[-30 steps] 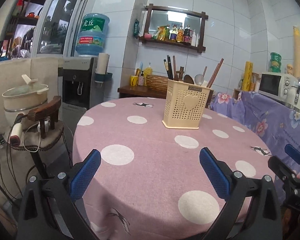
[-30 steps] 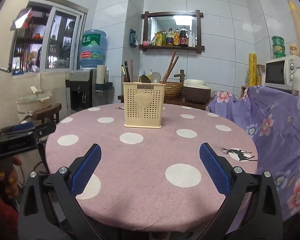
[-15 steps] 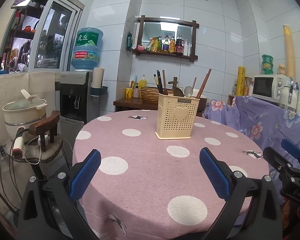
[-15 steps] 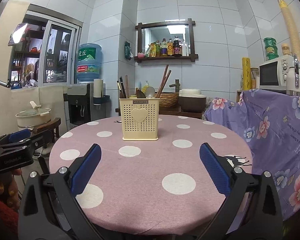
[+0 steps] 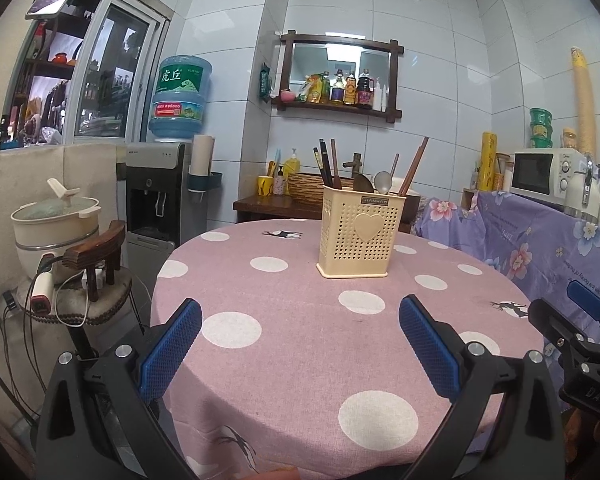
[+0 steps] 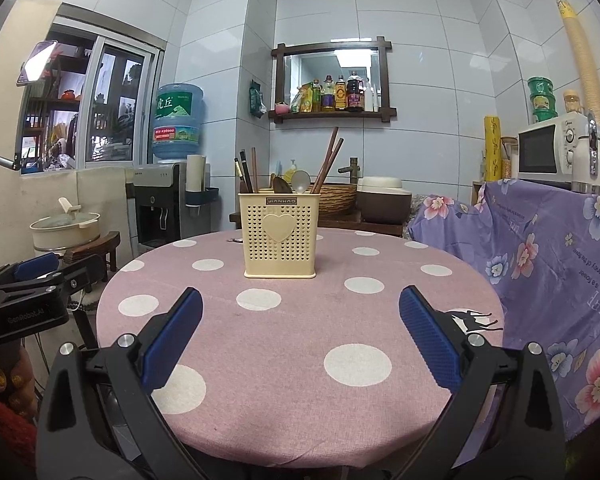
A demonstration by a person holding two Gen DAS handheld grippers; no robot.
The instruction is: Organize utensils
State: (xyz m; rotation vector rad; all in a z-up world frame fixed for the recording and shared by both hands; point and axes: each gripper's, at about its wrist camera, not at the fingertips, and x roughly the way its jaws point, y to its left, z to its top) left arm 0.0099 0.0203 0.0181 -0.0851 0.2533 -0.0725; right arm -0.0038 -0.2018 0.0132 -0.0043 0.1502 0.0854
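Cream perforated plastic utensil holder with heart emblem (image 6: 279, 236) upright on round pink polka-dot surface (image 6: 300, 344), holding brown chopsticks (image 6: 327, 164) and spoons. Left gripper (image 5: 300, 348) and right gripper (image 6: 300, 338) both spread wide, empty, near surface's front edge, well short of holder.

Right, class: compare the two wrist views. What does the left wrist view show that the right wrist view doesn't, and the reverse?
Only the left wrist view: the white charger with a red end on the wooden stool, and the right gripper.

Only the right wrist view: the brown and white rice cooker, and the left gripper.

Both: the cream perforated utensil holder on the pink polka-dot tablecloth, holding chopsticks and spoons; open, empty fingers.
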